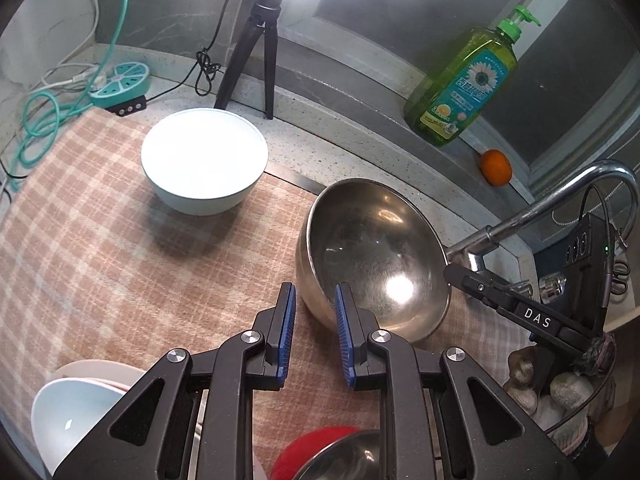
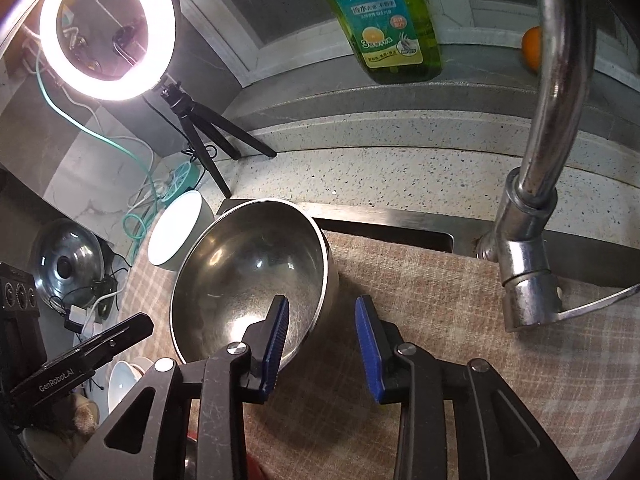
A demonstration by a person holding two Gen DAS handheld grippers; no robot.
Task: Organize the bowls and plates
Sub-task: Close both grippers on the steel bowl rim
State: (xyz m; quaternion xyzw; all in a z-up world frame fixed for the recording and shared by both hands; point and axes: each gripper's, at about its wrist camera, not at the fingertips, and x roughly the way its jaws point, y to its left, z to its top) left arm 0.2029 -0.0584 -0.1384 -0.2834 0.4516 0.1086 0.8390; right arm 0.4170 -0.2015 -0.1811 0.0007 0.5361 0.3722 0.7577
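Two bowls stood out on the checked cloth (image 1: 80,220) in the left wrist view: a pale blue bowl (image 1: 204,160) at eleven o'clock and a tilted steel bowl (image 1: 372,256) at about one o'clock. The left gripper (image 1: 315,300) was released, its blue pads straddling the steel bowl's near rim without clamping it. A stack of pale bowls (image 1: 76,408) sat at seven o'clock, and a red bowl (image 1: 308,452) lay at six o'clock beside another steel one. A green dish soap bottle (image 1: 464,80) and an orange (image 1: 496,168) rested on the ledge at two o'clock.

From the right wrist, the steel bowl (image 2: 248,276) lay at ten o'clock on the cloth-covered surface (image 2: 440,280). The right gripper (image 2: 322,312) was spread open, one pad over the bowl's rim, the other outside it. A chrome faucet (image 2: 532,220) rose at two o'clock, and a ring light (image 2: 108,28) glowed at eleven o'clock.
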